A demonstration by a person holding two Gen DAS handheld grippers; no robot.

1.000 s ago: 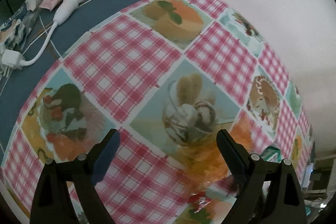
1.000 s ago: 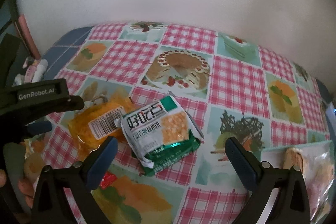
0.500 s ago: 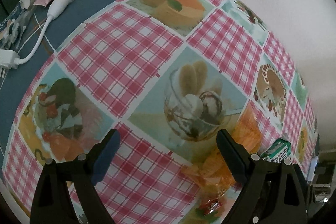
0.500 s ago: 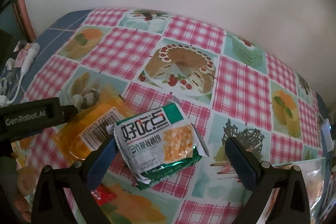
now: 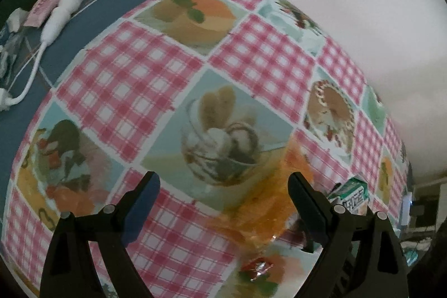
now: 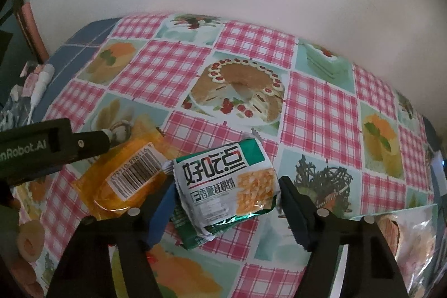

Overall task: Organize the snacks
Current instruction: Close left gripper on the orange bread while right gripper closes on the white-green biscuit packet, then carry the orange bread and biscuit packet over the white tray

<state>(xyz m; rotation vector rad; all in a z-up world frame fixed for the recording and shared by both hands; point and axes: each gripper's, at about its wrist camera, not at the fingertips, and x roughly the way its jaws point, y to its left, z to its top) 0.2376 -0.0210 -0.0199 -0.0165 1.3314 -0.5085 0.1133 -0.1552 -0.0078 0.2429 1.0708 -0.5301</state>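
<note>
right tongs (image 6: 223, 200) closing around green packet (image 6: 226, 186), orange packet (image 6: 125, 180) touching

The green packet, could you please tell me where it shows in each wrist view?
Left wrist: green packet at the far right, behind the right finger.
Right wrist: low centre, between the closing jaws of the right gripper.
Shared landmark: orange packet beside it.

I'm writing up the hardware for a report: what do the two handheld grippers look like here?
Both are matte black plastic. The right gripper has two angular fingers on triangular frames with round silver pivot pins; one pad is blue, the other dark. The left gripper has the same build, and in the right wrist view its black body carries white "GenRobot.AI" lettering. No cables or sleeves show.
</note>
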